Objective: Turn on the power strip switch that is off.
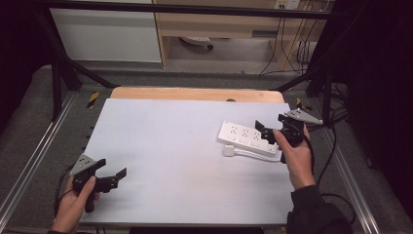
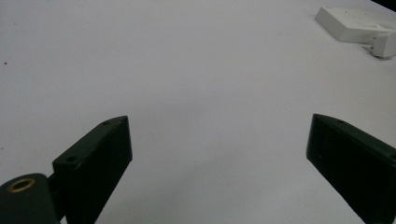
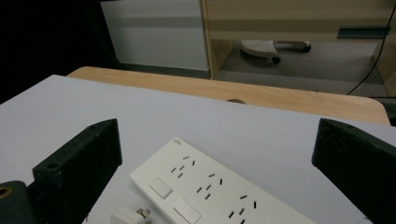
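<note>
in the high view, nearest the person, the left gripper is held low at the near left corner of the white table sheet, gripped by the left hand. its jaws stand wide apart with nothing between them; in the left gripper view they frame only bare sheet, with the power strip far off at the upper right and the plug just beside it.

farther up on the right side, the right hand holds the right gripper over the near end of the white power strip. its jaws also stand wide and hold nothing. in the right gripper view the strip lies flat between and below the jaws, sockets and two switches facing up, with the white plug just beside its near edge.

in the high view the plug lies on the sheet against the strip's near side, its white cable running right toward the hand.

beyond the sheet shows the wooden table edge, then the floor and a wooden cabinet.
</note>
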Available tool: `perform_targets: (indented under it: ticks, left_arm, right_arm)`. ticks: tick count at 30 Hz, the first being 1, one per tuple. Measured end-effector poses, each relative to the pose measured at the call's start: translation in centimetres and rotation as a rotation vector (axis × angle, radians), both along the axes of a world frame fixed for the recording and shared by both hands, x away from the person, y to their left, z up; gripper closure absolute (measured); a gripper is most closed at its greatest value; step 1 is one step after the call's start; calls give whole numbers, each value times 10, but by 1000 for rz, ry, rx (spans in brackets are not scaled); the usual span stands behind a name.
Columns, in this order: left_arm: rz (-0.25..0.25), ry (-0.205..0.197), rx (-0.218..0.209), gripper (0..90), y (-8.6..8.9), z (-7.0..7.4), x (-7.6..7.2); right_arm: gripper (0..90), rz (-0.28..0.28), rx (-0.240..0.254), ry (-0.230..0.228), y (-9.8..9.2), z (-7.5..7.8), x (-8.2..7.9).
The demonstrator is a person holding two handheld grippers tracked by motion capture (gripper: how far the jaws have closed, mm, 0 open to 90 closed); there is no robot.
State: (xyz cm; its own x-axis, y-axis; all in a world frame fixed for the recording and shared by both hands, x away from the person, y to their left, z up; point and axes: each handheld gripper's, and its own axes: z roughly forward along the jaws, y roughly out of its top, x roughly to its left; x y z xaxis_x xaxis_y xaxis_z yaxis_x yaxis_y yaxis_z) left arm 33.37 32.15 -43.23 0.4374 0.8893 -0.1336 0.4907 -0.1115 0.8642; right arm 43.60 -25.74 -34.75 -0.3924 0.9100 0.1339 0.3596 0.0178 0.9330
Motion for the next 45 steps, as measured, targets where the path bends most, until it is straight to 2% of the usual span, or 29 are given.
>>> perform_targets:
  ticks: [8, 22, 27, 45]
  left_arm:
    - [-2, 4, 1, 69, 0, 0, 0]
    - [0, 1, 0, 69, 0, 0, 0]
    - [-1, 2, 0, 69, 0, 0, 0]
    - [-8, 8, 8, 69, 0, -1, 1]
  right_arm:
    - [25, -25, 16, 0, 1, -3, 8]
    - [32, -30, -3, 20, 6, -10, 22]
    - [33, -30, -25, 43, 10, -15, 26]
    - [62, -17, -55, 109, 21, -30, 39]
